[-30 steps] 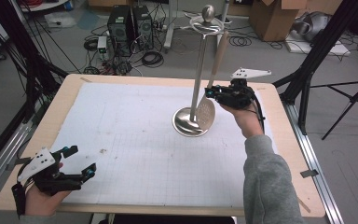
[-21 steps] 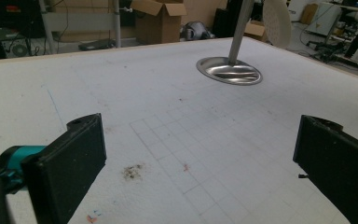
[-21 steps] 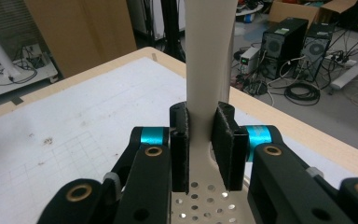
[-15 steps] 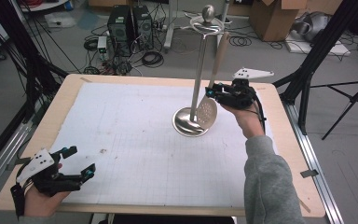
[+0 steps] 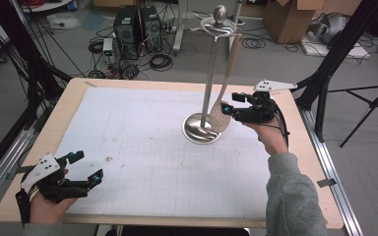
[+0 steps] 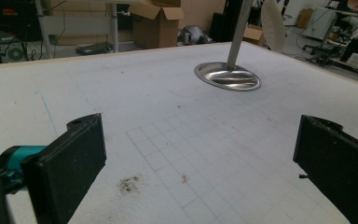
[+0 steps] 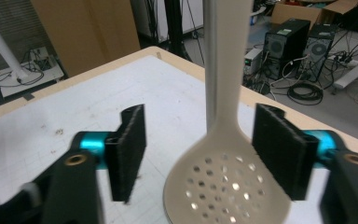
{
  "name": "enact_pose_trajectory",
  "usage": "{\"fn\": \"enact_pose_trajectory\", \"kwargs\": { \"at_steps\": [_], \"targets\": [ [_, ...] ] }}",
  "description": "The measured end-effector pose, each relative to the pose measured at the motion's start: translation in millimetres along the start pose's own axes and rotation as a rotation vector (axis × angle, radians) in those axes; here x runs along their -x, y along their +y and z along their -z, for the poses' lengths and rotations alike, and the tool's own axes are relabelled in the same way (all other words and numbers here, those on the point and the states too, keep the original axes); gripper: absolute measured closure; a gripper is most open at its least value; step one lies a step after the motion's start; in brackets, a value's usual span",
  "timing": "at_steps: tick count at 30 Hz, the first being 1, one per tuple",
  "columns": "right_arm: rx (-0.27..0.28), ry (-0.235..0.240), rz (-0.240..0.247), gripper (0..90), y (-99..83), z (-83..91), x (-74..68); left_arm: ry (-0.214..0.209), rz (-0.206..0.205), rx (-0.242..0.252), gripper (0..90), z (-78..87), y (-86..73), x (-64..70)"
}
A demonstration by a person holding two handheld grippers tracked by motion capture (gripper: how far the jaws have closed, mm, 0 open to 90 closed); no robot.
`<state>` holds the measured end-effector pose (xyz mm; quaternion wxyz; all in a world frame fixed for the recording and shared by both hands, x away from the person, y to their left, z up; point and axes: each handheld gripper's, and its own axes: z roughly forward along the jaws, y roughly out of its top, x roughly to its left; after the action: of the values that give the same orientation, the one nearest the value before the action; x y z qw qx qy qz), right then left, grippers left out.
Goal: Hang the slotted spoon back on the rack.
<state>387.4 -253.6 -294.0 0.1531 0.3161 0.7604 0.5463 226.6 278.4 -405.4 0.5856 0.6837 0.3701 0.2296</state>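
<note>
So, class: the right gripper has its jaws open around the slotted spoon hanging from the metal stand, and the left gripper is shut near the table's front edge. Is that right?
Not quite. The left gripper is open, not shut: the left gripper view shows its jaws wide apart over the table. The rest holds: the right gripper is open around the slotted spoon hanging from the metal stand.

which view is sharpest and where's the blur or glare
High view: soft overall, with glare on the stand base. Left gripper view: the mat grid is crisp and the base shines, while the near fingers are soft. Right gripper view: the spoon and fingers are slightly blurred, the background sharper.
</note>
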Motion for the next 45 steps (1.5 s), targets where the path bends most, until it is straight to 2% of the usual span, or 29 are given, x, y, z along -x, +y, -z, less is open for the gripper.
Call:
{"fn": "enact_pose_trajectory", "kwargs": {
  "at_steps": [2, 3, 5, 7, 14, 23, 30, 37, 43, 45],
  "targets": [
    [0.004, -0.002, -0.014, 24.6, -2.0, 1.7, 0.6, -0.002, 0.003, 0.003, 2.7, -1.6, 0.4, -1.3],
    [0.006, -0.005, -0.017, 20.1, -3.5, 3.3, 1.9, -0.003, 0.004, 0.005, 2.7, -2.6, 0.7, -1.9],
    [0.036, -0.013, -0.038, 14.5, -8.8, 10.4, 3.0, -0.004, 0.008, 0.007, 2.8, -4.3, 1.2, -2.6],
    [0.044, -0.013, -0.037, 13.3, -12.0, 15.1, 2.9, -0.009, 0.01, 0.012, 2.8, -6.6, 2.1, -3.6],
    [0.055, -0.022, -0.041, 12.5, -22.7, 27.1, 0.2, -0.018, 0.012, 0.016, 2.8, -12.7, 3.2, -5.6],
    [0.066, -0.024, -0.031, 12.5, -46.5, 40.5, -5.7, -0.026, 0.004, 0.011, 2.8, -24.7, 3.7, -5.4],
    [0.056, -0.058, -0.014, 12.2, -66.5, 51.8, -9.7, -0.038, -0.002, -0.002, 2.7, -35.3, 3.6, -3.8],
    [0.082, -0.076, -0.022, 11.2, -89.1, 66.3, -13.2, -0.041, -0.015, -0.013, 2.7, -43.6, 2.6, -2.5],
    [0.09, -0.097, -0.019, 10.9, -104.3, 77.1, -16.0, -0.04, -0.022, -0.006, 2.7, -46.0, 3.1, 0.4],
    [0.092, -0.112, -0.021, 10.9, -108.9, 79.7, -16.9, -0.052, -0.018, -0.001, 2.8, -46.8, 2.1, 2.1]
  ]
}}
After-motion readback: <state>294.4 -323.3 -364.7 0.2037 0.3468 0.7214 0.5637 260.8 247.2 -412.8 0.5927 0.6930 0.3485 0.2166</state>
